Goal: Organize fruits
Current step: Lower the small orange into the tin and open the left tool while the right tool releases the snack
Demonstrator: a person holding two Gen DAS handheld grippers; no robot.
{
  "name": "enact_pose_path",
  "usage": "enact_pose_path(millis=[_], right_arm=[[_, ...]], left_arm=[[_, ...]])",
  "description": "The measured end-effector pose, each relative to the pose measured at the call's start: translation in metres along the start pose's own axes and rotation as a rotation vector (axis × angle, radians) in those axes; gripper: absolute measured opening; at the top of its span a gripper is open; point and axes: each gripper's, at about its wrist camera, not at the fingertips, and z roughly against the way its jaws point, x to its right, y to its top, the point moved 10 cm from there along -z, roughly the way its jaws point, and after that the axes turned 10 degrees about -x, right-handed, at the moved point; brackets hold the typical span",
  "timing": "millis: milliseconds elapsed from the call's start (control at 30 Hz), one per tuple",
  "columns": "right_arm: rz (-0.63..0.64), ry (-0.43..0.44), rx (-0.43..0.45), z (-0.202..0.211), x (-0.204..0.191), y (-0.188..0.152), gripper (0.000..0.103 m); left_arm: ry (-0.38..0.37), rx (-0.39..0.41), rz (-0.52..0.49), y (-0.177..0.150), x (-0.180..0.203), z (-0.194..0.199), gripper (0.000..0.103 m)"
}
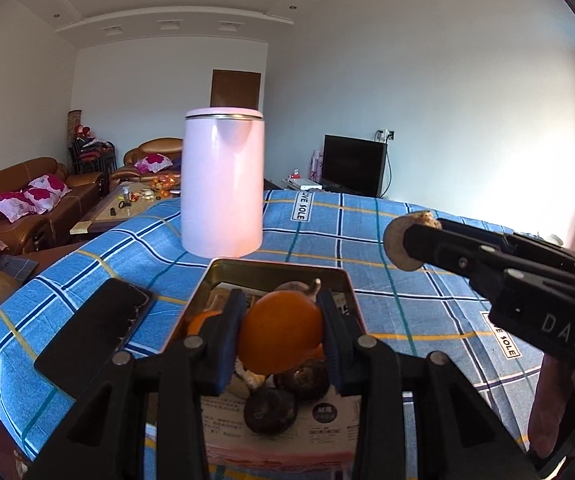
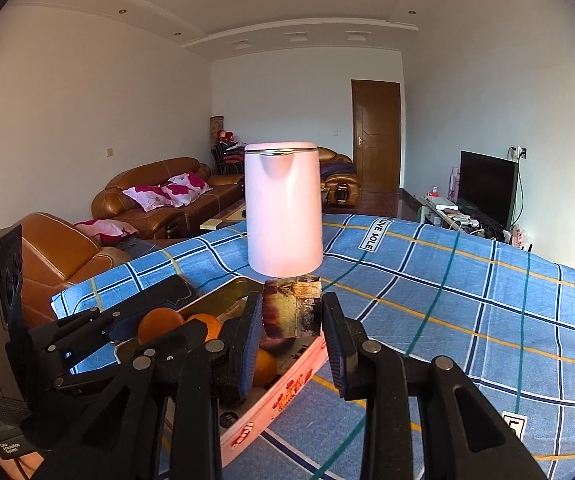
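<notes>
My left gripper is shut on an orange fruit and holds it just above a metal tin tray. The tray holds another orange and several dark brown round fruits. My right gripper is shut on a brown cut piece of fruit, held over the tray's right edge. That gripper and its piece also show at the right of the left wrist view. The left gripper shows at the left of the right wrist view with oranges beneath.
A pink kettle stands just behind the tray on the blue checked cloth. A black phone lies left of the tray. Sofas and a coffee table are beyond the table's left edge, a TV at the far right.
</notes>
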Motion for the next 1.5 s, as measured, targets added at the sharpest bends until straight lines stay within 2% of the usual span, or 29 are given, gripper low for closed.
enact_pose_path(millis=[200, 467, 867, 1267, 1500], right_arm=[[0.049, 0.019, -0.044, -0.017, -0.027, -0.001, 0.032], [0.031, 0.043, -0.112, -0.043, -0.04, -0.009, 0.032], [-0.025, 0.061, -0.253, -0.062, -0.037, -0.03, 0.032], [-0.018, 0.078, -0.346, -0.077, -0.04, -0.048, 0.032], [-0.021, 0.096, -0.363, -0.075, -0.041, -0.05, 0.035]], left_arm=[[-0.002, -0.02, 0.025, -0.003, -0.017, -0.002, 0.038], [-0.009, -0.054, 0.052, -0.009, -0.032, -0.009, 0.038], [-0.001, -0.131, 0.042, -0.025, -0.035, -0.026, 0.038], [0.013, -0.179, 0.046, -0.035, -0.04, -0.037, 0.037], [0.021, -0.186, 0.05, -0.036, -0.039, -0.037, 0.039]])
